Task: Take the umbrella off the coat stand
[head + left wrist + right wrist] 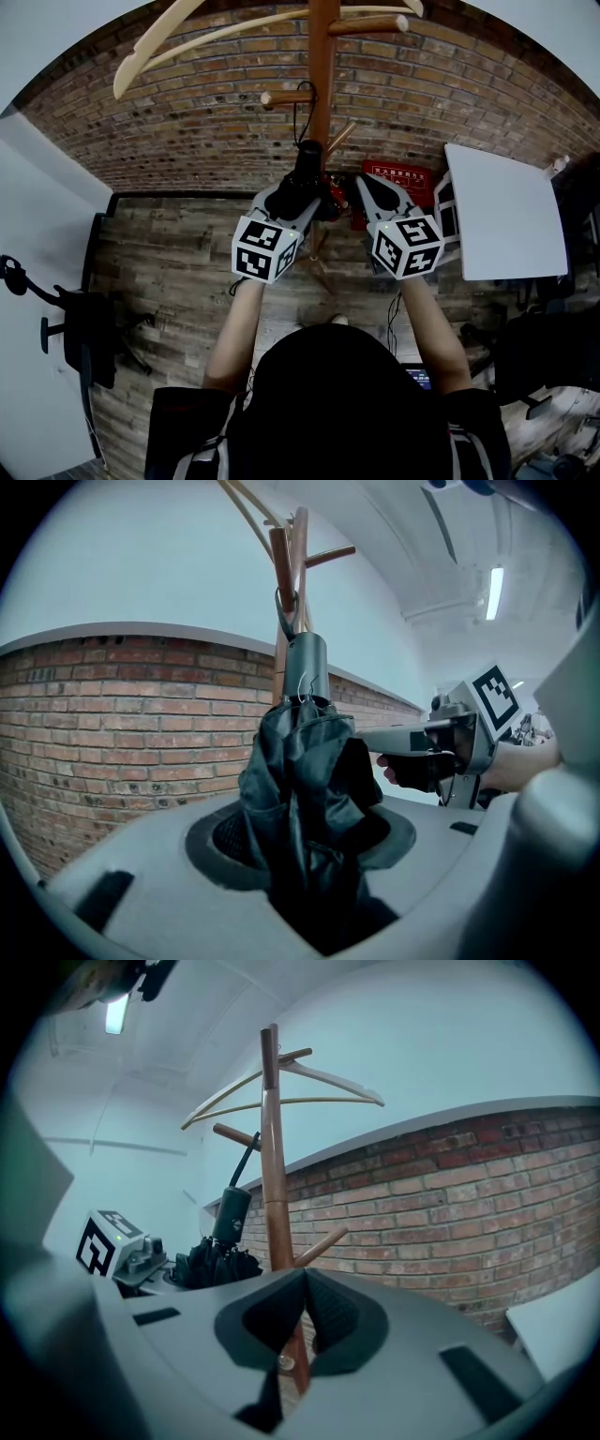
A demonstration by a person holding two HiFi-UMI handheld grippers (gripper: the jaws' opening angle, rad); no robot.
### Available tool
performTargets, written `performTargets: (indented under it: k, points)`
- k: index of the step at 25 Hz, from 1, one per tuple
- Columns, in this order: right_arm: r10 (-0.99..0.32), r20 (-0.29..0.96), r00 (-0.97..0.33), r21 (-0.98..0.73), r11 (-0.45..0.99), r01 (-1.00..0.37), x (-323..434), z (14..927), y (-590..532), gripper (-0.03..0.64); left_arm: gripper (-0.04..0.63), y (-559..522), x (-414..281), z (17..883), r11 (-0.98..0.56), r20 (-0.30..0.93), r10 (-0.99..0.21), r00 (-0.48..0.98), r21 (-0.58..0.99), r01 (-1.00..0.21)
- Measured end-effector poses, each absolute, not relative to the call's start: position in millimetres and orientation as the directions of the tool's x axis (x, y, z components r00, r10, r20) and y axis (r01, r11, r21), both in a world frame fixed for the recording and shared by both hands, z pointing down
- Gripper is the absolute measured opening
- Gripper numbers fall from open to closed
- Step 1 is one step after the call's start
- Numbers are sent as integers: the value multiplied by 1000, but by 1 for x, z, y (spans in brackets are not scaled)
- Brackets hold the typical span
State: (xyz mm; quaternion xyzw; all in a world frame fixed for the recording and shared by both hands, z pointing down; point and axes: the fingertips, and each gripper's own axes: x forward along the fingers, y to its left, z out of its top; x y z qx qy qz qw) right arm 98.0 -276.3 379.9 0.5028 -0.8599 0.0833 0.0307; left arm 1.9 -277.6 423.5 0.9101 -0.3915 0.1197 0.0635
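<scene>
The left hand-held gripper (305, 841) had its jaws partly closed and clamped on the folded black canopy of the umbrella (300, 761). The umbrella hung handle-up against the coat stand (274, 1166), with its strap (284, 607) looped over a peg (280, 560). To the right of the pole, the right hand-held gripper (302, 1283) was empty, its jaw tips pressed together. A brick wall (469, 1204) stood behind.

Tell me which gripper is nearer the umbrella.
Left. The left gripper grips the umbrella by its folded fabric; the right gripper sits apart at its right, jaws shut on nothing.
</scene>
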Motion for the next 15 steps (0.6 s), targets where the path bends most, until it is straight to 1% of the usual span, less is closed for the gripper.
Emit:
performTargets:
  k: [11, 15]
  points:
    - [-850, 128, -510, -100, 501, -860, 90, 372, -268, 28, 230, -265, -6, 396, -664, 193, -727, 659, 46, -746]
    - [-849, 122, -514, -102, 505, -857, 87, 369, -266, 28, 232, -261, -11, 390, -653, 174, -735, 655, 81, -753]
